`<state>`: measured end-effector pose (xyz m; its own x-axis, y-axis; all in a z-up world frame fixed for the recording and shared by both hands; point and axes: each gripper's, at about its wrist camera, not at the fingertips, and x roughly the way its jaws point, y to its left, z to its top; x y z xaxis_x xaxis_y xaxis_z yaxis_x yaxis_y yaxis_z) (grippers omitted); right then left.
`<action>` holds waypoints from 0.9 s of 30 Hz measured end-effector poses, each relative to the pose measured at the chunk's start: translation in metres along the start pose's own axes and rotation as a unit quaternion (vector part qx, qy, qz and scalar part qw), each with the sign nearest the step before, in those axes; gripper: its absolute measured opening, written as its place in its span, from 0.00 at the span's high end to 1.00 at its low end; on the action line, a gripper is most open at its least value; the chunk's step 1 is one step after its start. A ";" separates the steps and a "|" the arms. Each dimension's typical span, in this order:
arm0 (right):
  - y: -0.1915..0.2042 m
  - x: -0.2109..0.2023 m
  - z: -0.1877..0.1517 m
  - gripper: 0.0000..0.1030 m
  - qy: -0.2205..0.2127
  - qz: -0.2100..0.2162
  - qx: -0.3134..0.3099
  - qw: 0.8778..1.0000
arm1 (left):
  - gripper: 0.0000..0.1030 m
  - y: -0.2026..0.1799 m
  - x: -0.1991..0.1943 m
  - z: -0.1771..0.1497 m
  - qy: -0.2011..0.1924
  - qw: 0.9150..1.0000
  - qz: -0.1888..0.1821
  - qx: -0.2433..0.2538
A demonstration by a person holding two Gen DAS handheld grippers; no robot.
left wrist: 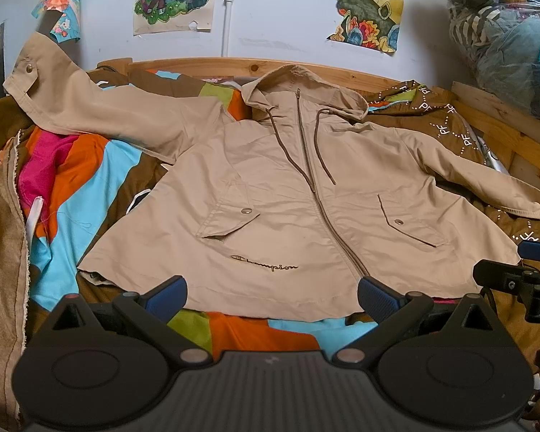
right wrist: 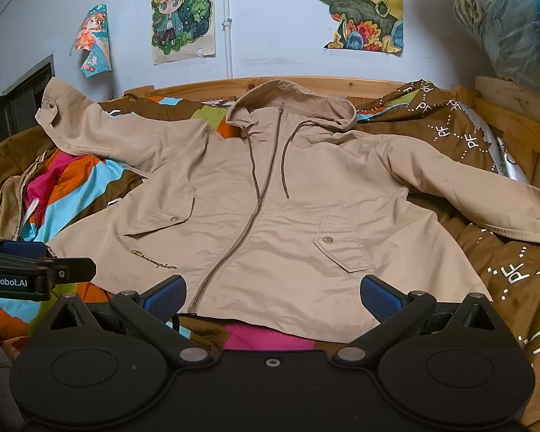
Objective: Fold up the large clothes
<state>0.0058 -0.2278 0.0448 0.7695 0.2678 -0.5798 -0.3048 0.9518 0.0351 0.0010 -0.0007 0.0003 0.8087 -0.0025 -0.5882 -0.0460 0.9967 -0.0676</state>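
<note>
A beige hooded jacket [left wrist: 291,194] [right wrist: 270,201] lies face up and zipped on the bed, with both sleeves spread out to the sides and the hood toward the wall. My left gripper [left wrist: 271,298] hovers open over the hem, left of the zip. My right gripper [right wrist: 273,297] is open too, over the hem right of the zip. Nothing sits between either pair of blue pads. In the left wrist view the right gripper's tip [left wrist: 514,277] shows at the right edge. The right wrist view catches the left gripper [right wrist: 36,270] at its left edge.
A patchwork quilt [left wrist: 90,180] in brown, orange, blue and pink covers the wooden bed [left wrist: 234,66]. Another tan garment [left wrist: 0,252] is heaped at the left. Bagged clothes [left wrist: 504,28] are stacked at the top right. Drawings hang on the wall [right wrist: 270,18].
</note>
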 end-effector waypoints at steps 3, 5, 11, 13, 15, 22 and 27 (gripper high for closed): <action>0.000 0.000 0.000 0.01 0.000 0.000 0.000 1.000 | 0.01 0.000 0.000 0.000 0.000 1.000 0.000 0.000; 0.000 0.000 0.000 0.01 0.001 0.000 0.001 1.000 | 0.01 0.000 0.000 0.000 0.001 1.000 0.000 0.000; 0.000 0.000 0.001 0.01 0.001 0.000 0.002 1.000 | 0.01 0.000 0.000 0.000 0.001 1.000 0.000 0.000; 0.000 0.000 0.001 0.01 0.003 0.000 0.004 1.000 | 0.01 0.000 0.000 0.000 0.001 1.000 0.000 0.000; 0.000 0.000 0.001 0.01 0.003 0.000 0.005 1.000 | 0.01 0.000 0.000 0.000 0.001 1.000 0.000 0.000; 0.001 0.001 0.001 0.01 0.004 0.001 0.006 1.000 | 0.01 0.000 0.000 0.000 0.002 1.000 0.000 0.000; 0.000 0.001 0.001 0.01 0.004 0.001 0.006 1.000 | 0.01 0.000 0.000 0.001 0.002 1.000 0.000 -0.001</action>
<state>0.0076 -0.2272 0.0451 0.7642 0.2685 -0.5864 -0.2994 0.9530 0.0462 0.0014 -0.0006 0.0007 0.8066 -0.0031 -0.5911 -0.0465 0.9966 -0.0687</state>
